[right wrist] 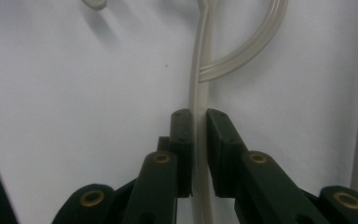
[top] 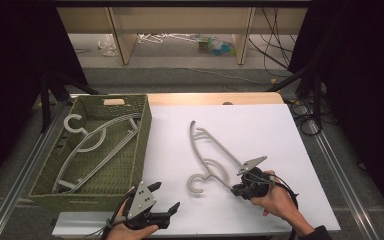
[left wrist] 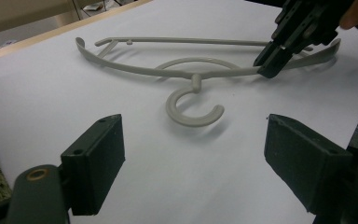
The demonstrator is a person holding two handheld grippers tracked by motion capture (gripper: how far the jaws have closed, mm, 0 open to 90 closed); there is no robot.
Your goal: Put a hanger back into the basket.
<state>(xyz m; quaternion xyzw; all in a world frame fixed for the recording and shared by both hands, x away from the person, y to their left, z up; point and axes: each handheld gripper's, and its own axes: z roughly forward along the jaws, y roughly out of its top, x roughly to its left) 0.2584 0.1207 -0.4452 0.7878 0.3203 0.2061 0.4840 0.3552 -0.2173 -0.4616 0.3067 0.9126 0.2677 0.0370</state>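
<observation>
Black two-jaw claws, brass rivets, grey triangular top plates, black cables, dark sleeve.

On the worktop: basket at left, one hanger inside; second hanger right of it, flat on the sheet, hook nearest. Left gripper before the basket's near corner; right gripper at that hanger's near arm.

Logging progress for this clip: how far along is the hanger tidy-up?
Done: one hanger already lies in the woven basket. In hand: the right gripper is shut on the arm of the second hanger, which lies on the white sheet. Left: lifting it into the basket. The left gripper is open, holding nothing.
</observation>
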